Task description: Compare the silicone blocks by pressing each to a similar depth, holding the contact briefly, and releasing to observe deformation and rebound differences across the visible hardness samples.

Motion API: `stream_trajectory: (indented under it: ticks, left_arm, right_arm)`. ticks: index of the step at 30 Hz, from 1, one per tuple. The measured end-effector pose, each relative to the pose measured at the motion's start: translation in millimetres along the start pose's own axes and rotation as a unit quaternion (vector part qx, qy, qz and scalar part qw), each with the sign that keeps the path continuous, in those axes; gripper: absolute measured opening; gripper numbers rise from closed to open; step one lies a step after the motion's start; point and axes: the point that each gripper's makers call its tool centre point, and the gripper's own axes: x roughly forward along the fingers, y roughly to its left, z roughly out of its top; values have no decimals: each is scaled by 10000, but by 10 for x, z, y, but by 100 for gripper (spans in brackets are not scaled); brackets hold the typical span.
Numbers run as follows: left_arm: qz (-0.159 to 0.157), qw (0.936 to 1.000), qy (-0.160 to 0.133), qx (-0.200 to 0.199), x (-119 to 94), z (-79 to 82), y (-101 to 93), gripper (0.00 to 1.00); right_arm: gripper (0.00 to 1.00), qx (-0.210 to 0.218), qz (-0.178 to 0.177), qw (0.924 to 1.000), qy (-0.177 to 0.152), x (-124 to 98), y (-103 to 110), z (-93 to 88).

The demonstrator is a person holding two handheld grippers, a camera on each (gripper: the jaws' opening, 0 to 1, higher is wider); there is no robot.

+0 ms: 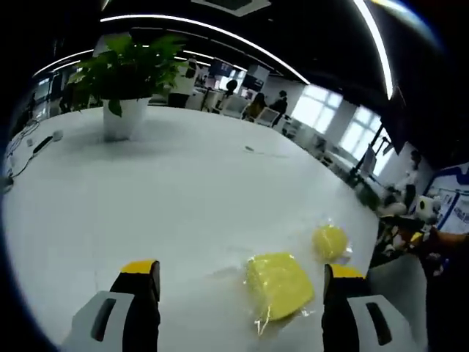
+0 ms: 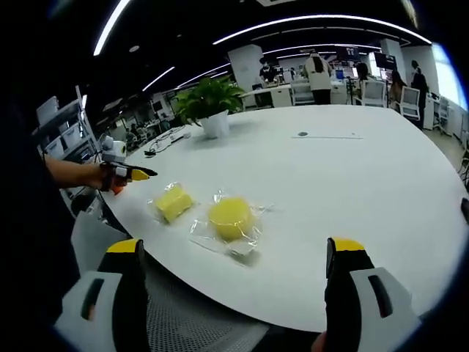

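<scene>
Yellow-tipped, the left gripper [image 1: 240,282] and right gripper [image 2: 238,257] both stood wide apart, holding nothing, above the bagged square block [image 1: 278,284] and round block [image 2: 230,217] on the desk [image 1: 176,191].

The left gripper [image 1: 242,282] holds its jaws wide apart, gripping nothing. The right gripper [image 2: 234,257] has its jaws equally spread. A bare forearm [image 2: 69,172] reaches in at left.
</scene>
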Motion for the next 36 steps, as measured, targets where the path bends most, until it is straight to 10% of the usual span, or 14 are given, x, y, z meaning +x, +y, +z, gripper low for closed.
stream_trajectory:
  ticks: [10, 36]
  left_arm:
    - [67, 9987, 112, -489, 166, -45, 133, 63]
    - [-408, 9808, 489, -1844, 535, -162, -32, 21]
  right_arm:
    - [96, 21, 39, 10000, 70, 29, 41, -40]
    - [96, 116, 32, 9998, 127, 15, 11, -121]
